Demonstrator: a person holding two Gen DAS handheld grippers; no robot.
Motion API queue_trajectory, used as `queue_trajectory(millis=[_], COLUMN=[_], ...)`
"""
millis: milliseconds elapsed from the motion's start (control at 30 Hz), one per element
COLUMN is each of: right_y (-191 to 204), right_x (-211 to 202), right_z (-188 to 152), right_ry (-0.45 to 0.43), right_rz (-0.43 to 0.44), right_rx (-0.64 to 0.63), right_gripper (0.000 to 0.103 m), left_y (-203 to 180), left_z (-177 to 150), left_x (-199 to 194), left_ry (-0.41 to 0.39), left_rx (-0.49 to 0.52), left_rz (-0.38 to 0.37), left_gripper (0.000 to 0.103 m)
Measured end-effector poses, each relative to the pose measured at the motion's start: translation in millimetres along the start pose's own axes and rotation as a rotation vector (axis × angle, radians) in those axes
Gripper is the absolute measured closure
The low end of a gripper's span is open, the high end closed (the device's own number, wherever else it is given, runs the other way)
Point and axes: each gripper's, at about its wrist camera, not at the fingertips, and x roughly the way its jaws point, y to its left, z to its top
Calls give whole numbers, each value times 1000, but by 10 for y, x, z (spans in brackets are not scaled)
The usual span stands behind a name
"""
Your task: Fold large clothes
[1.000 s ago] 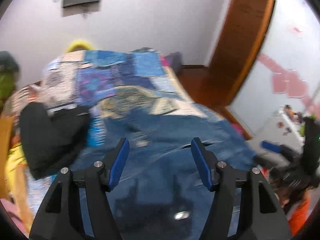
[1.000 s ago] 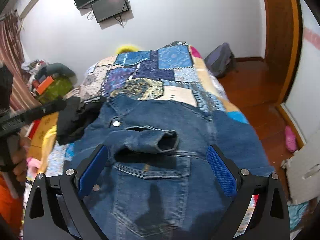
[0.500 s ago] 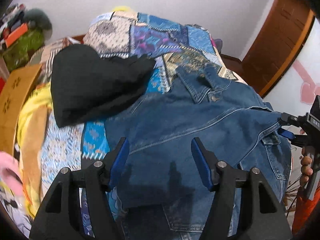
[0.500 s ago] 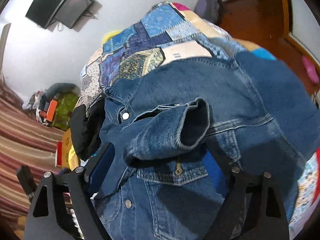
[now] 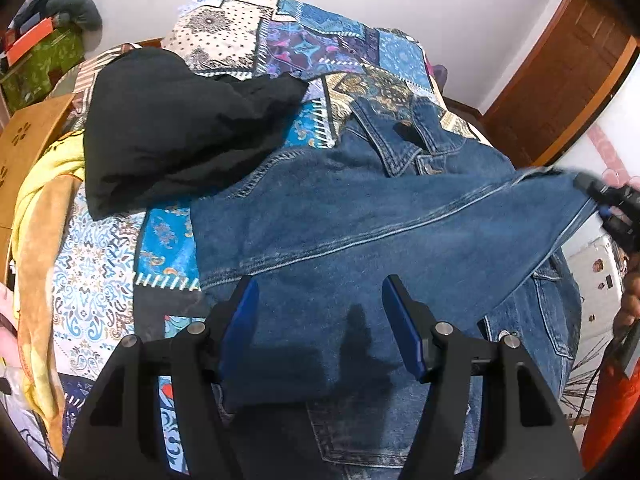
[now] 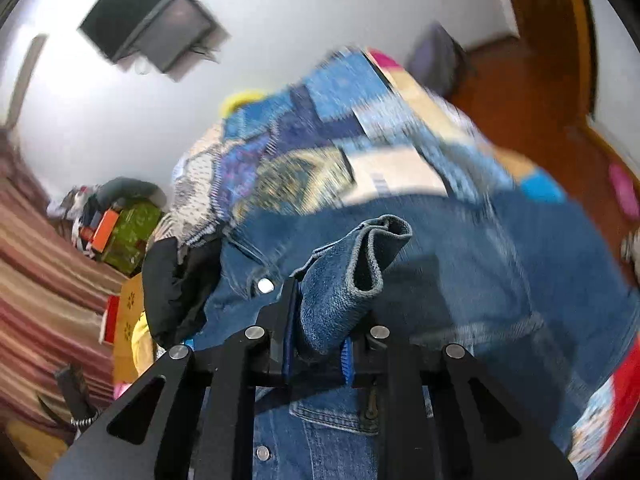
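A blue denim jacket lies on a patchwork bedspread, collar towards the far end. My left gripper is open, hovering just above the jacket's near left part, with cloth under and between the fingers. My right gripper is shut on the cuff of the jacket's sleeve and holds it lifted above the jacket's body. In the left wrist view the right gripper shows at the right edge, pulling the sleeve across the jacket.
A black garment lies on the bed left of the jacket. Yellow cloth hangs at the bed's left side. A wooden door stands at the right. A TV hangs on the far wall.
My right gripper has closed on the sleeve cuff and lifted it to the right. My left gripper swung from the jacket's middle to its left part and moved closer.
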Motion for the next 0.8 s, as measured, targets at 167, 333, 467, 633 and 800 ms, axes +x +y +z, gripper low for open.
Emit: queue_trajectory(millis=[167,333,467,633,800], right_y=[-48,-518,-855,-882,-802], right_x=[-185,98,227,140,44], right_z=[41,-75,-265,-373,-390], right_ry=[-71,93,191,179,165], right_rz=[-35,-109,-122,-182,-269], right_rx=[-80,-1,65,41,-38], right_gripper=[87,87,82,61,55], left_y=[-75,-132,-189,-214,-270], left_z=[-67,-153,-202,-217,-217], left_x=[181,395,477,491,470], left_ry=[55,116,133,130,124], left_rx=[10,3,18,21,41], left_rz=[-10,-26,-22,-10,11], left_gripper=[40,40,40,40,40])
